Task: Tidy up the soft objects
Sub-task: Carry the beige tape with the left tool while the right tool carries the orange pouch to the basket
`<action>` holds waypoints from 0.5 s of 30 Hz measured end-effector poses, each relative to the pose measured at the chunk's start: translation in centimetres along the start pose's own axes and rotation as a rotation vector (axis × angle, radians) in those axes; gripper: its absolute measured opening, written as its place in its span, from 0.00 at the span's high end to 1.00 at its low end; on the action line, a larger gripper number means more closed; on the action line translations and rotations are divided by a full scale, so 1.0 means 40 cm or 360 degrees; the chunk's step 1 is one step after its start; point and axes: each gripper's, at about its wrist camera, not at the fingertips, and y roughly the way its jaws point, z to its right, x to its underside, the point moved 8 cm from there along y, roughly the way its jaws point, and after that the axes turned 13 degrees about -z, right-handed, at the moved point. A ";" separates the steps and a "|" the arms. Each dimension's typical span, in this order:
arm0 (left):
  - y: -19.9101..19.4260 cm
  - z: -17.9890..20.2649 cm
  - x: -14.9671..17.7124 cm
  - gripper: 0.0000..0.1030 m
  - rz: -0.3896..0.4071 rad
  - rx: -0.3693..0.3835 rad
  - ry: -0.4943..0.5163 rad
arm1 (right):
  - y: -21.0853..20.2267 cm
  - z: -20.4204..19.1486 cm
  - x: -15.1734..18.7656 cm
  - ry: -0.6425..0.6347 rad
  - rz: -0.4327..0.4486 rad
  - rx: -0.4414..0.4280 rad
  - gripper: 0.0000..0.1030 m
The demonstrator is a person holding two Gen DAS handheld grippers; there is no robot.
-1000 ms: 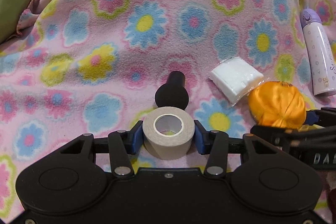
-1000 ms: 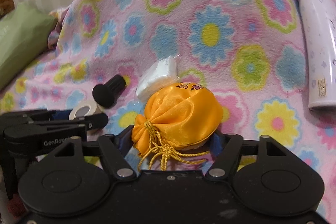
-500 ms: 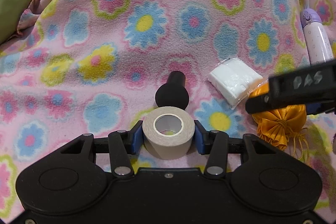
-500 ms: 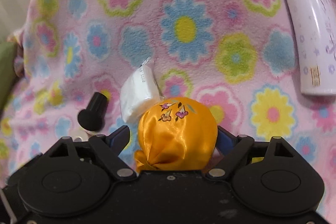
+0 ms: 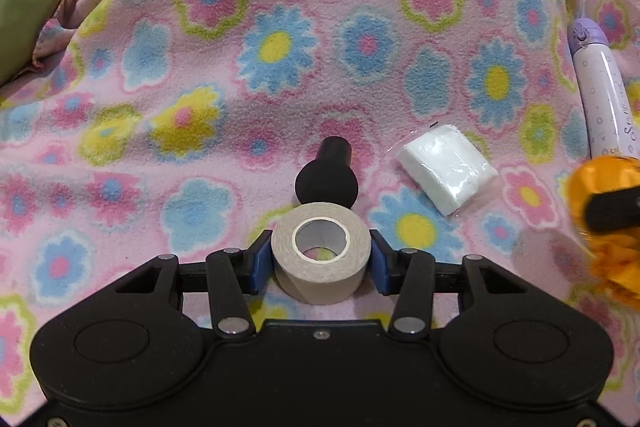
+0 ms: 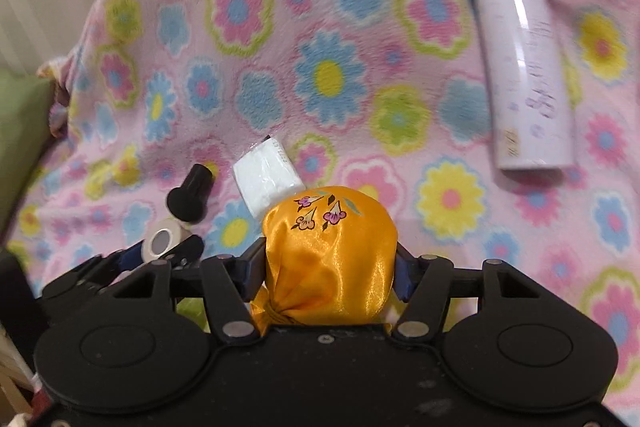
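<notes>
The left gripper (image 5: 320, 259) is clamped on the tape roll (image 5: 320, 253), which sits between its jaws. The right gripper (image 6: 330, 267) is closing on the orange satin pouch (image 6: 328, 259), and both pads press it. Ahead of the left jaws, the black knob (image 5: 328, 179) and the white packet (image 5: 448, 167) lie on the flowered blanket (image 5: 240, 67), not sorted. The task seems only begun.

purple script on bottle (image 6: 524, 63), unreadable
</notes>
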 end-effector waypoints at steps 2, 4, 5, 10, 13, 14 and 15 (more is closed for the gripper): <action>-0.017 -0.002 0.003 0.54 0.0000 0.0007 -0.0013 | -0.032 0.010 0.023 -0.0002 0.0010 -0.0009 0.42; -0.047 -0.006 0.008 0.54 0.0012 0.0035 -0.0036 | -0.065 0.019 0.046 -0.0010 0.0024 -0.0019 0.42; -0.068 -0.007 0.011 0.54 0.0017 0.0048 -0.0045 | -0.080 0.021 0.057 -0.0015 0.0028 -0.0030 0.42; -0.179 -0.004 0.007 0.54 0.0029 0.0044 -0.0049 | -0.134 0.027 0.095 -0.0015 0.0038 -0.0077 0.42; -0.244 0.008 0.011 0.54 0.0001 -0.0016 -0.0009 | -0.167 0.022 0.113 -0.0016 0.0039 -0.0111 0.41; -0.260 0.012 0.015 0.54 -0.0023 -0.0051 0.0008 | -0.172 0.017 0.118 -0.0020 0.0035 -0.0115 0.41; -0.277 0.018 0.022 0.54 -0.0058 -0.0095 0.0027 | -0.181 0.015 0.125 -0.0026 0.0031 -0.0119 0.41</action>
